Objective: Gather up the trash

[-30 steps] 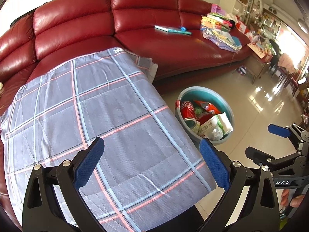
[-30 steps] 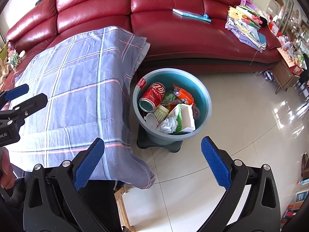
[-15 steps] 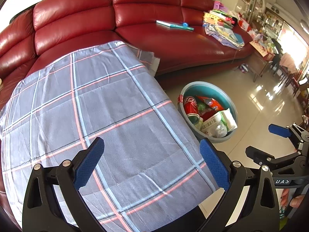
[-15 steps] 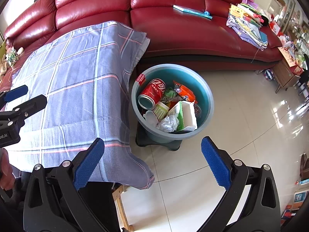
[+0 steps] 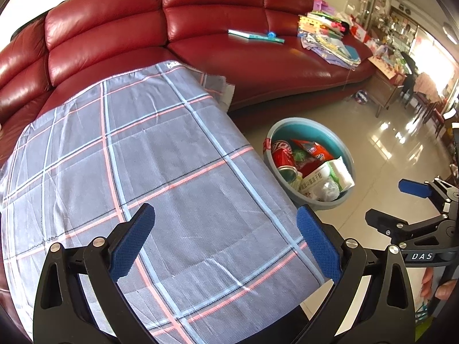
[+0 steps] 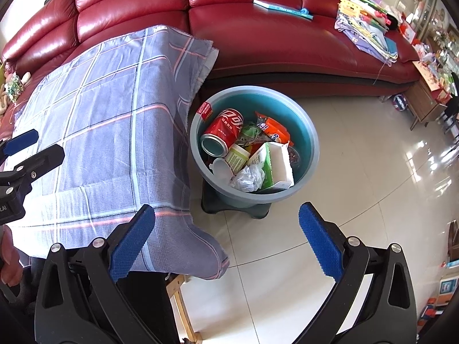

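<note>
Basin [image 6: 311, 154] on a stool [image 6: 235, 207] right of the cloth-covered table [image 6: 114, 132] — sofa [image 6: 272, 43] behind (can [image 6: 222, 132], seemingly a carton [image 6: 279, 163], inside)

free: tiled floor [image 6: 358, 189] right of basin [image 6: 311, 154] | blocked: cloth-covered table [image 6: 114, 132] left

Table under plaid cloth, sofa behind, tiled floor with basin on stool.

Table [image 6: 178, 295]: fully draped by grey plaid cloth [image 6: 114, 132], wooden leg showing at 6 o'clock; cloth top is bare, far corner hangs against the sofa seat. Red leather sofa [image 6: 272, 43] runs 9 to 2 o'clock: thin book [image 6: 275, 7] at 12, stack of folded fabrics and papers [image 6: 367, 25] at 2. Glossy tiled floor [image 6: 373, 172] right of table: dark low stool [image 6: 235, 207] just beside the table corner, teal basin [image 6: 309, 140] on it, filled with trash.
</note>
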`<state>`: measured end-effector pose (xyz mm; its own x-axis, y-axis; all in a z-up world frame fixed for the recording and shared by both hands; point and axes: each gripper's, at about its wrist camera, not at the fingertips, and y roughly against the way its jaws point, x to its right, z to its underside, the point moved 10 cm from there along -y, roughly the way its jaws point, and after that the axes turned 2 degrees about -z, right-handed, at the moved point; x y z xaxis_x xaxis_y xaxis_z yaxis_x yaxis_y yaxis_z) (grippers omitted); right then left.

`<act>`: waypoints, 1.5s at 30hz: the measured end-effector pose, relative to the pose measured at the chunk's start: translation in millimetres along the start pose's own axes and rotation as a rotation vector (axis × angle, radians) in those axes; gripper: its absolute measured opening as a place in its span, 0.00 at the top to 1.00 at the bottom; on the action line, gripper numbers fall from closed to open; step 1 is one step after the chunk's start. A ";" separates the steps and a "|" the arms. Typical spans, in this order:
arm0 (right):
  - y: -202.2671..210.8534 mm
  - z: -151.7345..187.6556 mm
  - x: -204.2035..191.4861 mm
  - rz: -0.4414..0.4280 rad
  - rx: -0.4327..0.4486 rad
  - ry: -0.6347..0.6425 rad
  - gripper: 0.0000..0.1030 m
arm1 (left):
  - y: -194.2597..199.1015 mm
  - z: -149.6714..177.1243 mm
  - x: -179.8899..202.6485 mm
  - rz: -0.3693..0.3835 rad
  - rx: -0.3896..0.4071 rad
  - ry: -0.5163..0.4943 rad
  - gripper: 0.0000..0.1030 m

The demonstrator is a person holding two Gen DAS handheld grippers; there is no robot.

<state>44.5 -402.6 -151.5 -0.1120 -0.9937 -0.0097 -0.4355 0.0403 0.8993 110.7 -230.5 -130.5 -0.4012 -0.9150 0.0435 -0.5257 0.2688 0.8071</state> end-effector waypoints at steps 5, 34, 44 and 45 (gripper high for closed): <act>-1.0 0.4 4.0 0.002 -0.004 -0.014 0.06 | -0.7 0.7 0.7 -0.007 -0.001 -0.003 0.04; 6.8 -6.3 15.3 0.026 0.004 -0.013 0.06 | -1.0 2.0 6.4 -0.001 -0.017 -0.012 0.04; 7.5 -9.9 18.5 0.049 0.006 -0.009 0.06 | -11.5 8.2 8.4 0.029 -0.072 0.002 0.04; 7.6 -10.1 19.0 0.049 0.007 -0.011 0.06 | -13.2 9.5 8.1 0.031 -0.077 0.004 0.04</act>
